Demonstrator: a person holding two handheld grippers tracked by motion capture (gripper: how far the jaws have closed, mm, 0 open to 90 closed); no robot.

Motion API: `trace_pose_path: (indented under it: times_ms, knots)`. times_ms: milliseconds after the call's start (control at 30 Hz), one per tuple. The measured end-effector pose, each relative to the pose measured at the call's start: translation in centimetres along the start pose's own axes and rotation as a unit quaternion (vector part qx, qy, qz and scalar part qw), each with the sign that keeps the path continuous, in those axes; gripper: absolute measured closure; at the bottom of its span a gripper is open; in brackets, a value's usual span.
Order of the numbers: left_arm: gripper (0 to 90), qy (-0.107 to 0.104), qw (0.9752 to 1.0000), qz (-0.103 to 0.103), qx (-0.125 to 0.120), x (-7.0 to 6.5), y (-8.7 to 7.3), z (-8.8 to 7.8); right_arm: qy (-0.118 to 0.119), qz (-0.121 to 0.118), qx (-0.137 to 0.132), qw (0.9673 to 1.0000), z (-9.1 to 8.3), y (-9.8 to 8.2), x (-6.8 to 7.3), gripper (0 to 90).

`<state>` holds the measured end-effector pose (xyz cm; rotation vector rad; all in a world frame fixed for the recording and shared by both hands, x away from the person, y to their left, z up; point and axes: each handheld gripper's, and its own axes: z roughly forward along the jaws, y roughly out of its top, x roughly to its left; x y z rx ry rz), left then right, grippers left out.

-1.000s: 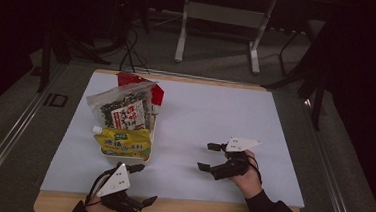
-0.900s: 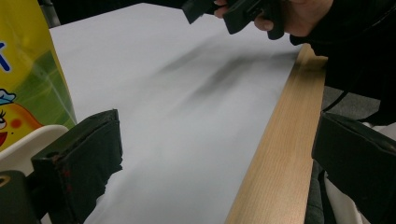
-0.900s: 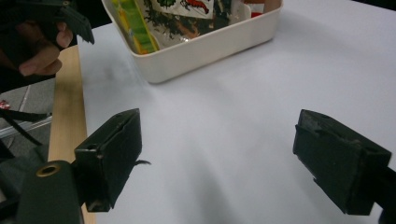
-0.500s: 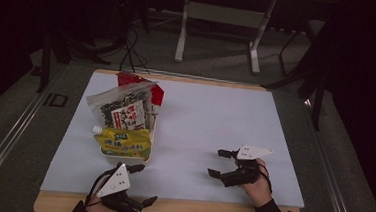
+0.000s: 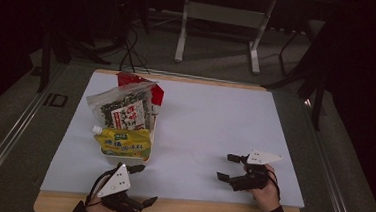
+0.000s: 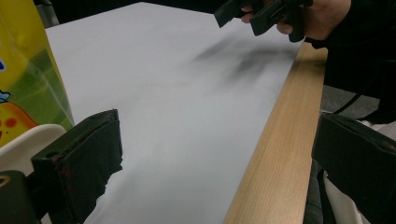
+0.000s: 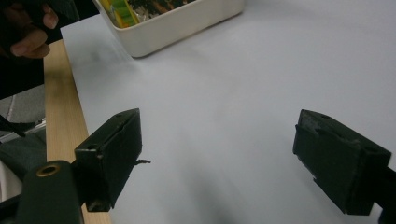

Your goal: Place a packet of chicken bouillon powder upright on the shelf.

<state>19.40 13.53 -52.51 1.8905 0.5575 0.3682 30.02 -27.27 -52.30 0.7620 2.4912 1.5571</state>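
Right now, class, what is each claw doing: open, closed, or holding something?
Left claw: open, holding nothing, near the table's front edge.
Right claw: open, holding nothing, above the white table.

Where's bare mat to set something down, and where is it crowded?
Free: the mat from the white bin rightward to its right edge, above the right gripper. Crowded: the left side, where the seaweed bag and yellow pouch fill the bin, left gripper just below.
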Motion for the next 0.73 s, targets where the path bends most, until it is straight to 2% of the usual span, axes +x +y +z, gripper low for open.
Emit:
trace_pose_path:
  times_ms: [333, 733]
  knots:
    - [3.0, 0.000, 1.0000, 0.000, 0.004, -0.05, -0.19, 0.16, -0.011, -0.005, 0.013, 0.9998, 0.28, -0.53, -0.40, 15.3]
    - [3.0, -0.002, 1.0000, -0.001, 0.007, 0.00, -0.36, 0.28, -0.009, -0.001, 0.016, 0.9998, 0.52, -0.76, -0.78, 15.3]
